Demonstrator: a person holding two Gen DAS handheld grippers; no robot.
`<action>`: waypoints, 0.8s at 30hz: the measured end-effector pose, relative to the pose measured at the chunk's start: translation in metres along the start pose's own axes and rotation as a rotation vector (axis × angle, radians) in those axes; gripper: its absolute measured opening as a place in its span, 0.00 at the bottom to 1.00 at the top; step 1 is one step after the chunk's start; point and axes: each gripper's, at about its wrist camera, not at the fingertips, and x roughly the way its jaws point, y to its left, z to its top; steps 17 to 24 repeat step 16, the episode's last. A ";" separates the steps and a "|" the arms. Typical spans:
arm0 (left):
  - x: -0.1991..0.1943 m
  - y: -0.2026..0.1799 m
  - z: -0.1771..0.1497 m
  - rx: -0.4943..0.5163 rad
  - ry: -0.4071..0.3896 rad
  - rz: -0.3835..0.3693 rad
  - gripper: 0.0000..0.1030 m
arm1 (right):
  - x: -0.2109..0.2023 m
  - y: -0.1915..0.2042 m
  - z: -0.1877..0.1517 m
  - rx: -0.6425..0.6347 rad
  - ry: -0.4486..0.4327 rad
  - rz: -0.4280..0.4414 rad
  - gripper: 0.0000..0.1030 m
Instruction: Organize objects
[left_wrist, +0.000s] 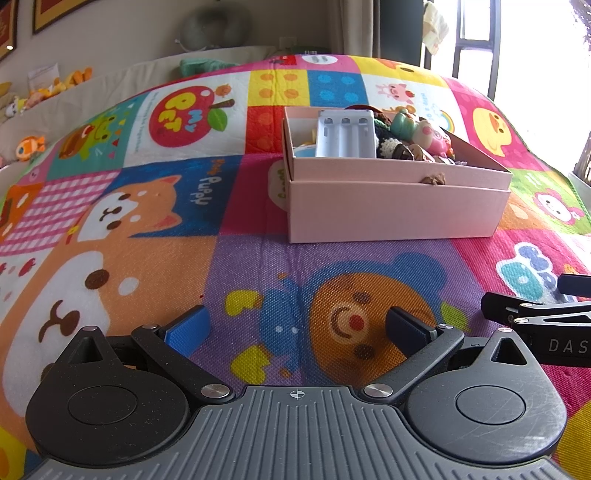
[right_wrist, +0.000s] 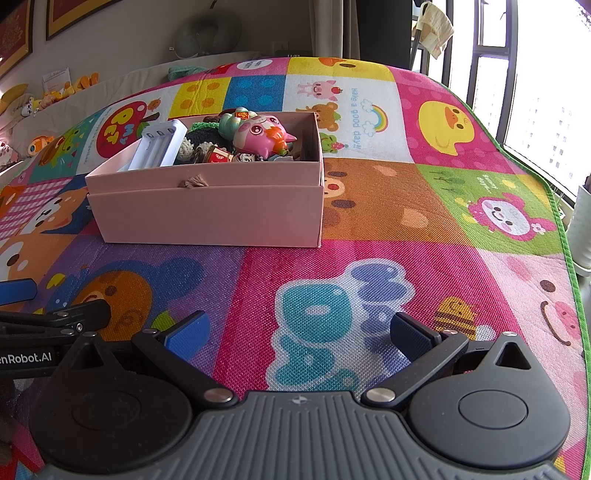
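- I am looking across a colourful play mat (left_wrist: 236, 258), which is covering the whole area in front of me and carrying everything here.
- Its patchwork squares are showing cartoon animals: an orange puppy, a bear face, a yellow duck, and a red apple.
- A green border is running along the mat's right edge in the right wrist view.
- A pink box (left_wrist: 395, 210) is sitting directly on the mat, its lid nested underneath; its base is overlapping the purple, pink and brown squares.
- Small toys and a white tray are filling the box, so they are not touching the mat.
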 end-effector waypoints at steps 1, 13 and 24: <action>0.000 0.000 0.000 0.000 0.000 0.000 1.00 | 0.000 0.000 0.000 0.000 0.000 0.000 1.00; 0.000 0.001 0.000 0.000 0.000 -0.001 1.00 | -0.001 0.000 0.000 0.000 0.000 0.000 1.00; 0.000 0.000 0.000 0.001 0.000 0.001 1.00 | -0.001 0.000 0.000 0.000 0.000 0.000 1.00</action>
